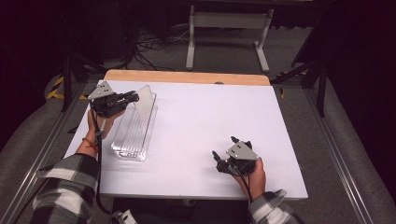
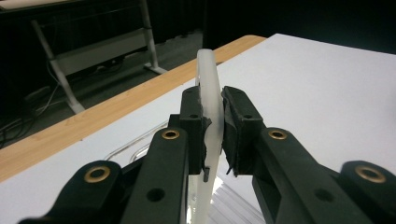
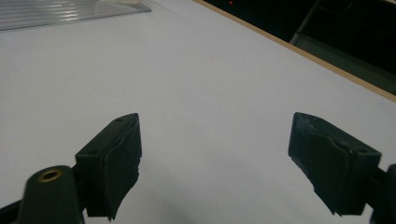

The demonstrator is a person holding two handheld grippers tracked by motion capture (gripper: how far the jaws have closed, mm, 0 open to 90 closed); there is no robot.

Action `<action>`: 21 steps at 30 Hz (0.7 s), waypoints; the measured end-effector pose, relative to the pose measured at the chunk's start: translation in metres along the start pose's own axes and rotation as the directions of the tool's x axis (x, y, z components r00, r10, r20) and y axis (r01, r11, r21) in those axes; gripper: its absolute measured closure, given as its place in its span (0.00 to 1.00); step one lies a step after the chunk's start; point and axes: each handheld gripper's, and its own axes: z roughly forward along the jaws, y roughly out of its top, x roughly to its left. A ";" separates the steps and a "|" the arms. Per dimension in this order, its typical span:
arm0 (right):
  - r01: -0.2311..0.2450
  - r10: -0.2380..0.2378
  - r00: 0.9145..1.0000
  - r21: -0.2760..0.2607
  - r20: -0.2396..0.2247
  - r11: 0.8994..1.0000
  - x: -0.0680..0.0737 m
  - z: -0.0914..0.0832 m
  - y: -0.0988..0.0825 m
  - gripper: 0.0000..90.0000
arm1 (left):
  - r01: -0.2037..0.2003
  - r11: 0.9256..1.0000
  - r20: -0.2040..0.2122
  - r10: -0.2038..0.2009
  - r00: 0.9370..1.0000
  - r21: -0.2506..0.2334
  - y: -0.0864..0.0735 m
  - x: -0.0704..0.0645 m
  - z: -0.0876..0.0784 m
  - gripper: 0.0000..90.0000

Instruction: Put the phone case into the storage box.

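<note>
Pinching a thin translucent white plate (image 2: 208, 88) edge-on, the left gripper (image 2: 212, 123) has its two black pads pressed against the plate's opposite faces; in the left gripper view the plate stands upright between the jaws and rises well above the pad tops, its rounded upper edge clear of them. Jaws drawn nearly together, the gap taken up by the plate's thickness alone.

High view: left gripper (image 1: 132, 97) sits at the far left of the white table (image 1: 210, 121), held by the left hand (image 1: 103, 122), and the plate (image 1: 143, 99) juts from its tips over the far end of a clear ribbed tray (image 1: 133, 135). Plate tilted there, its lower edge at or just above the tray's far end; whether it touches the tray cannot be told. Tray lies lengthwise on the table, just beside the left hand.

Right gripper (image 1: 227, 150) is at the near right of the table, well apart from tray and plate, held by the right hand (image 1: 250, 175). Right gripper view: fingers (image 3: 109, 161) spread wide, bare white table surface between them, nothing held, nothing touched by the pads. Corner of the tray (image 3: 56, 11) visible at the top left of that view, far from the jaws.

Wooden table edge (image 1: 187, 77) runs along the far side
</note>
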 end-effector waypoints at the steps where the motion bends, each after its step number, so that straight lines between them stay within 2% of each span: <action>1: 0.001 -0.001 1.000 0.001 -0.003 1.000 0.000 0.000 0.000 0.20 | -0.010 1.000 -0.022 0.010 1.000 0.012 0.002 0.000 0.002 0.88; 3: 0.004 -0.004 1.000 0.005 -0.009 1.000 0.001 0.001 0.000 0.20 | -0.010 1.000 -0.052 0.011 0.999 0.021 0.004 0.001 0.006 0.87; 4: 0.007 -0.006 1.000 0.008 -0.013 1.000 0.001 0.001 -0.001 0.20 | -0.020 0.999 -0.087 0.023 0.996 0.033 0.006 0.001 0.008 0.86; 10: 0.022 -0.022 0.999 0.015 -0.025 1.000 0.005 0.002 -0.001 0.20 | -0.036 0.997 -0.148 0.044 0.988 0.061 0.013 0.004 0.019 0.84; 11: 0.023 -0.023 0.999 0.016 -0.028 1.000 0.005 0.002 -0.001 0.20 | -0.041 0.997 -0.164 0.052 0.985 0.069 0.013 0.003 0.021 0.83; 12: 0.027 -0.027 0.999 0.015 -0.029 1.000 0.006 0.002 -0.001 0.20 | -0.054 0.996 -0.189 0.068 0.980 0.076 0.014 0.003 0.022 0.82; 15: 0.035 -0.034 0.999 0.015 -0.033 0.999 0.007 0.002 -0.001 0.20 | -0.060 0.994 -0.221 0.079 0.972 0.088 0.013 0.004 0.022 0.79; 17: 0.036 -0.036 0.999 0.015 -0.035 0.999 0.007 0.002 -0.001 0.20 | -0.058 0.993 -0.259 0.083 0.962 0.104 0.011 0.005 0.022 0.77; 19: 0.036 -0.035 0.999 0.017 -0.037 0.999 0.008 0.002 -0.001 0.20 | -0.051 0.994 -0.264 0.075 0.962 0.099 0.010 0.008 0.022 0.76; 21: 0.039 -0.038 0.999 0.017 -0.039 0.999 0.008 0.002 -0.001 0.20 | -0.055 0.992 -0.288 0.085 0.954 0.112 0.009 0.009 0.023 0.74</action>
